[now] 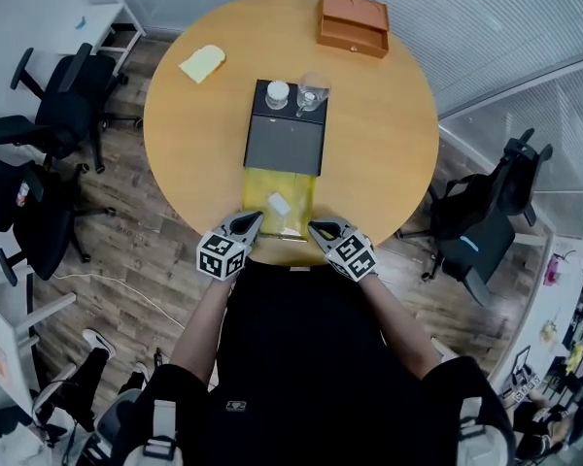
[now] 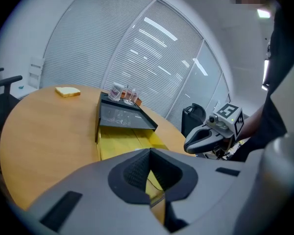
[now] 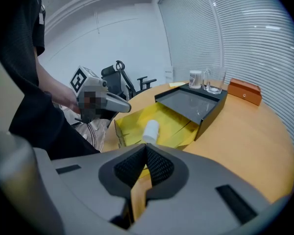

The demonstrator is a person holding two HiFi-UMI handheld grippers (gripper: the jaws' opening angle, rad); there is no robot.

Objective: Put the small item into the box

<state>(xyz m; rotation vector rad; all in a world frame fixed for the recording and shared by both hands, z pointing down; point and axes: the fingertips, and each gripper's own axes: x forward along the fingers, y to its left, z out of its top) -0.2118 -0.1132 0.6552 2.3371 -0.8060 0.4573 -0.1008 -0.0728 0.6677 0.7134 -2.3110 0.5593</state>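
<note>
**Both tongs pinch the near edge of the yellow box, small item inside**

The yellow box (image 1: 262,184) lies opened out at the near edge of the round wooden desk (image 1: 389,134), right in front of the person. The small white item (image 1: 279,203) rests on its yellow inside surface, roughly midway between the two sides, touching neither tool.

The left tongs (image 1: 256,218) sit at the box's near left corner. In the left gripper view their jaws are pressed together with a thin yellow edge of the box caught between the pads. The right tongs (image 1: 314,227) sit at the near right corner. In the right gripper view their jaws are likewise closed on a strip of the yellow cardboard, and the small white item lies just beyond the jaws.

A black tray (image 1: 285,144) touches the far end of the yellow box. A white-lidded jar (image 1: 277,93) and a clear glass (image 1: 313,90) stand side by side at its far end. An orange-brown case (image 1: 353,22) sits near the far rim of the desk, and a pale yellow slice (image 1: 202,63) lies well apart to the left.
</note>
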